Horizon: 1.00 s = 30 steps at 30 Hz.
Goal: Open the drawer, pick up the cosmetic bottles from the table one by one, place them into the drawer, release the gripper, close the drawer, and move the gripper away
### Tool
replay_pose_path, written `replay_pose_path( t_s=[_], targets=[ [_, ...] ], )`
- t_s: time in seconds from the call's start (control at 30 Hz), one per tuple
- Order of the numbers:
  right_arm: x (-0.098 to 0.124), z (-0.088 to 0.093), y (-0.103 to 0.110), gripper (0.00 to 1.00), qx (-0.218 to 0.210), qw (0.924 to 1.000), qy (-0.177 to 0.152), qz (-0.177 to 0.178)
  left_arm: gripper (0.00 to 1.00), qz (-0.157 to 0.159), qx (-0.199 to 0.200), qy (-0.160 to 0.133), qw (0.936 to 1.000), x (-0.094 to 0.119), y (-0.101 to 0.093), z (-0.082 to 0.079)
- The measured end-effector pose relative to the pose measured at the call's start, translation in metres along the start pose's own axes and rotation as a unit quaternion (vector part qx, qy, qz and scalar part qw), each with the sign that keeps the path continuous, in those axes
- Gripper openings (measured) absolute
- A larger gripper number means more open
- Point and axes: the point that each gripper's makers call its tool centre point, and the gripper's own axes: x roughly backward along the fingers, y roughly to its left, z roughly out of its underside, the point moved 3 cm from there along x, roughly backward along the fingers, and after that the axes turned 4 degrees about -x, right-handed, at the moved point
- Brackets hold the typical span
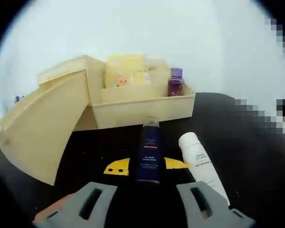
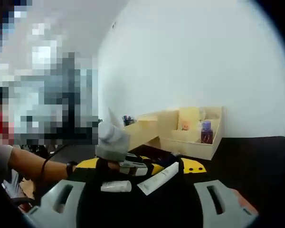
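My left gripper (image 1: pixel 147 202) is showing grey slotted jaws with an orange patch; my right gripper (image 2: pixel 141 199) is matching. Beside it, I am wearing a black wristband (image 2: pixel 46 166) and glove (image 2: pixel 78 172).

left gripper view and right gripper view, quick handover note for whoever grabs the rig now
Left hand-held gripper: open, holding nothing, lined up just short of the dark blue bottle standing on the black table.
Right hand-held gripper: open, holding nothing, hanging back.
White tube lies beside the blue bottle; a smaller white tube lies nearer the left hand-held gripper.
Cream organizer holds a purple bottle; its drawer is pulled out.
Done: drawer open. Left: put the bottles in, close the drawer, withdraw.
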Motion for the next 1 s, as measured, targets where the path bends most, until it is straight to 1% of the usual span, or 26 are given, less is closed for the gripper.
replay_pose_path(
  t_s=[0.1, 0.27, 0.4, 0.47, 0.5, 0.67, 0.73, 0.8, 0.87, 0.93, 1.0],
  targets=[
    [0.0, 0.0, 0.001, 0.6, -0.003, 1.0, -0.002, 0.003, 0.19, 0.007, 0.016, -0.001, 0.9999, 0.005, 0.001, -0.001],
    [0.0, -0.001, 0.001, 0.6, -0.011, 0.9999, -0.006, 0.002, 0.19, 0.014, 0.026, -0.007, 0.9995, 0.017, 0.002, -0.002],
    [-0.001, 0.001, -0.002, 0.6, -0.016, 0.9999, -0.005, 0.005, 0.18, 0.024, 0.028, -0.024, 0.999, 0.031, 0.002, -0.005],
    [-0.002, 0.004, -0.004, 0.6, -0.021, 0.9998, -0.002, 0.007, 0.18, 0.028, 0.022, -0.035, 0.9987, 0.038, 0.001, -0.007],
    [-0.003, 0.006, -0.005, 0.6, -0.025, 0.9996, 0.0, 0.008, 0.18, 0.028, 0.012, -0.043, 0.9986, 0.042, 0.002, -0.009],
    [-0.002, 0.002, -0.01, 0.6, -0.069, 0.9976, -0.007, 0.001, 0.18, 0.03, 0.002, -0.069, 0.9972, 0.059, 0.004, -0.017],
    [-0.002, 0.003, -0.01, 0.59, -0.081, 0.9967, -0.007, -0.001, 0.18, 0.034, -0.002, -0.074, 0.9967, 0.065, 0.004, -0.019],
    [-0.001, 0.008, -0.01, 0.58, -0.107, 0.9943, -0.003, -0.001, 0.18, 0.037, -0.007, -0.082, 0.996, 0.069, 0.004, -0.022],
    [-0.001, 0.011, -0.013, 0.57, -0.139, 0.9903, 0.0, 0.0, 0.18, 0.043, -0.011, -0.081, 0.9957, 0.074, 0.002, -0.024],
    [-0.001, 0.014, -0.014, 0.56, -0.146, 0.9893, 0.002, -0.005, 0.18, 0.048, -0.016, -0.079, 0.9956, 0.076, 0.0, -0.024],
    [-0.001, 0.015, -0.015, 0.56, -0.146, 0.9893, 0.003, -0.001, 0.18, 0.056, -0.026, -0.069, 0.9957, 0.079, -0.001, -0.021]
  ],
)
